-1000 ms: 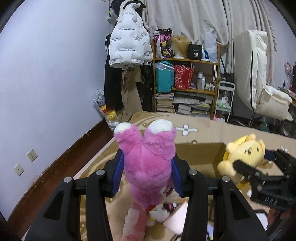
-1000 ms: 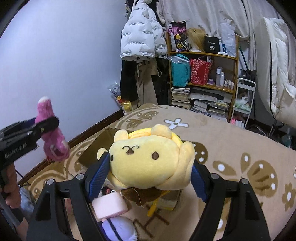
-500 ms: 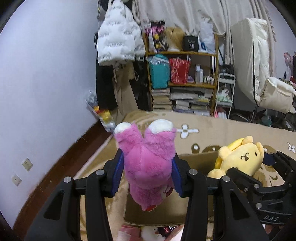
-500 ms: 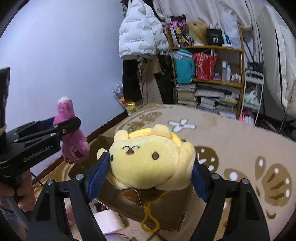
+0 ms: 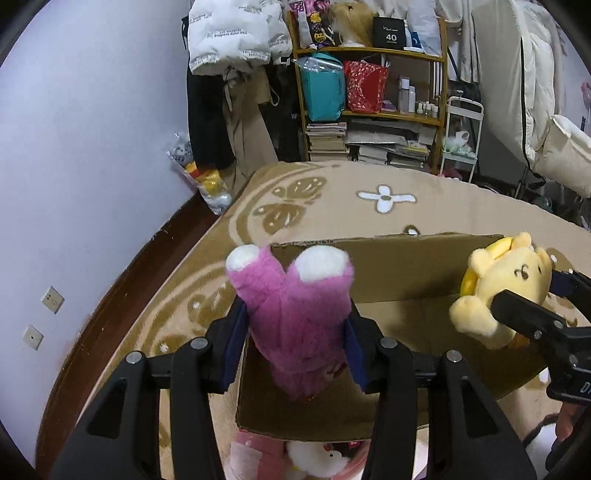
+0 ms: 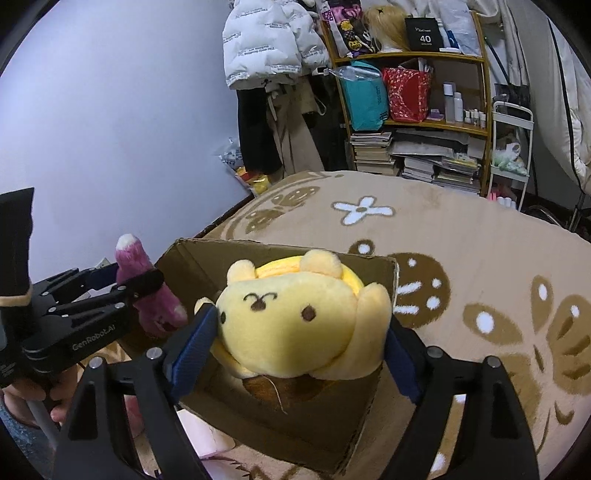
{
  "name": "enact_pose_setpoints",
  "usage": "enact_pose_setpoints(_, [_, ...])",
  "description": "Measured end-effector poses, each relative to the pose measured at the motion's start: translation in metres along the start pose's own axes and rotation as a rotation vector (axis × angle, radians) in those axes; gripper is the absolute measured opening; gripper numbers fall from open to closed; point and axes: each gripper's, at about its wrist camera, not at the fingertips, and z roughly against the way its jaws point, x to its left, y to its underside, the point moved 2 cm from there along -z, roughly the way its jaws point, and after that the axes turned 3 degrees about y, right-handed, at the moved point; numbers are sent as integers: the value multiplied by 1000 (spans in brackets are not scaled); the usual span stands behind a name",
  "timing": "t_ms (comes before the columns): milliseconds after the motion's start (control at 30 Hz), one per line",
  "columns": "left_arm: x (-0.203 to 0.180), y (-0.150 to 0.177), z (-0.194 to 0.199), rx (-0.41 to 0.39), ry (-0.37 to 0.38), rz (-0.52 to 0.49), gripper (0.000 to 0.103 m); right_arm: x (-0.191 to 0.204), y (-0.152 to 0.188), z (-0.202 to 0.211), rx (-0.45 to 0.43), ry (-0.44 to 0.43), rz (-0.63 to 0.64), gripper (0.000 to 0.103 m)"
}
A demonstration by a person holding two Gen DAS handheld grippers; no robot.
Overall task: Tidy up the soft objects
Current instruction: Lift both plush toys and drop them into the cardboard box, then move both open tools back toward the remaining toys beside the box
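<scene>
**Box mouth open, walls around it**

Your way down into the cardboard box point(image 5: 399, 266) is open from above; its upright walls hem both tools. Small plush toys point(image 5: 317, 459) crowd the floor at its near edge.

"GenRobot.AI" on left gripper point(image 6: 146, 291); "40" on black box point(image 6: 424, 34)

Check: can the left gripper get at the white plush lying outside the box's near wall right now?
Probably not: the left gripper is shut on the pink plush, over the cardboard box; the white plush lies beneath it.

Black claw point(image 5: 295, 343), blue pads point(image 6: 190, 349)
</scene>
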Motion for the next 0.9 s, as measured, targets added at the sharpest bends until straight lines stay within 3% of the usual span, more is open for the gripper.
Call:
enact_pose_setpoints(67, [5, 0, 5, -9, -13, 16, 71, 2, 1, 4, -4, 12, 3, 93])
enact_pose_setpoints(133, [9, -1, 11, -20, -57, 24, 82, 3, 1, 10, -16, 57, -16, 103])
enact_pose_setpoints(367, [25, -5, 39, -18, -68, 47, 97, 12, 0, 40, -26, 99, -10, 103])
enact_pose_setpoints(667, [39, 8, 97, -32, -103, 1, 100, 27, 6, 86, -39, 103, 4, 103])
enact_pose_setpoints(900, [51, 33, 128, 3, -123, 10, 101, 41, 25, 119, -42, 114, 17, 103])
